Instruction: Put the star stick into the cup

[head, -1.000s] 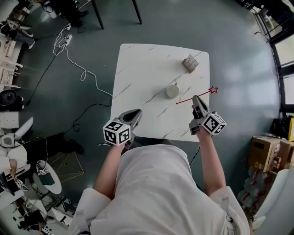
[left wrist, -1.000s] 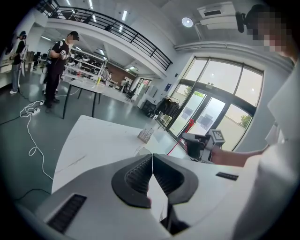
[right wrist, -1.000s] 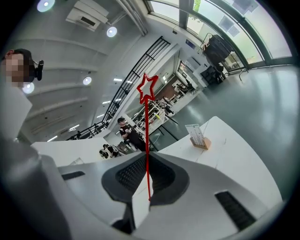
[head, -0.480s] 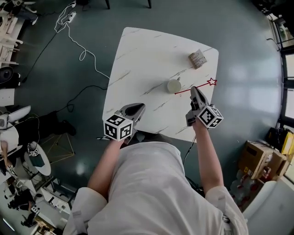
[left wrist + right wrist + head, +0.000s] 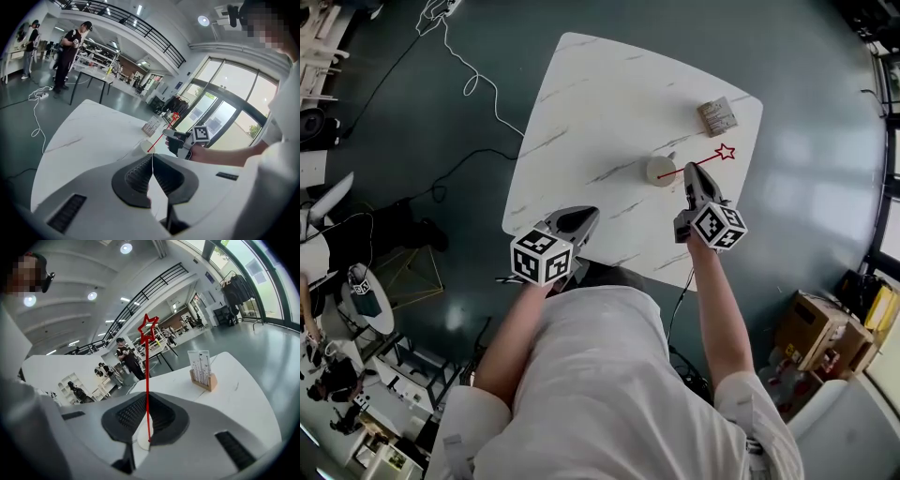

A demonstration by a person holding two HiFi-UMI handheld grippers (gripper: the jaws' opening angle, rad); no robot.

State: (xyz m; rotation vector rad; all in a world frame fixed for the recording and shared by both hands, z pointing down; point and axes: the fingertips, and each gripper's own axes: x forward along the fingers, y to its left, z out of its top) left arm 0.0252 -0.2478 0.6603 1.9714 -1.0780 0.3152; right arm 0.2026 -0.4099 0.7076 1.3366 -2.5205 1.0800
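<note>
Since the earlier frames, the right gripper [image 5: 690, 172] has come down and in toward the cup [image 5: 656, 169], bringing the star stick [image 5: 710, 157] along. The stick's plain end, formerly short of the cup, now lies over it in the head view. The left gripper [image 5: 586, 216] has sunk a little over the near edge of the table [image 5: 581, 103].

Nearest: the left gripper's jaws are fully together, with nothing between them. It touches nothing and plays no part in the work at present.

Next: the right gripper's jaws are pressed together on the red shaft of the star stick [image 5: 147, 380], gripping it part-way along. The star end points up and away to the far right, while the plain end reaches down toward the cup. In the right gripper view, that end shows against the cup's pale mouth [image 5: 139, 440]. Whether it has passed below the rim cannot be determined.

Beyond: a card holder [image 5: 717, 116] stands near the far right corner, well apart from the cup.

Assessment: pickup and carry are done. Insertion is at or just short of entry. Remaining work is to lower the stick into the cup and release it.
</note>
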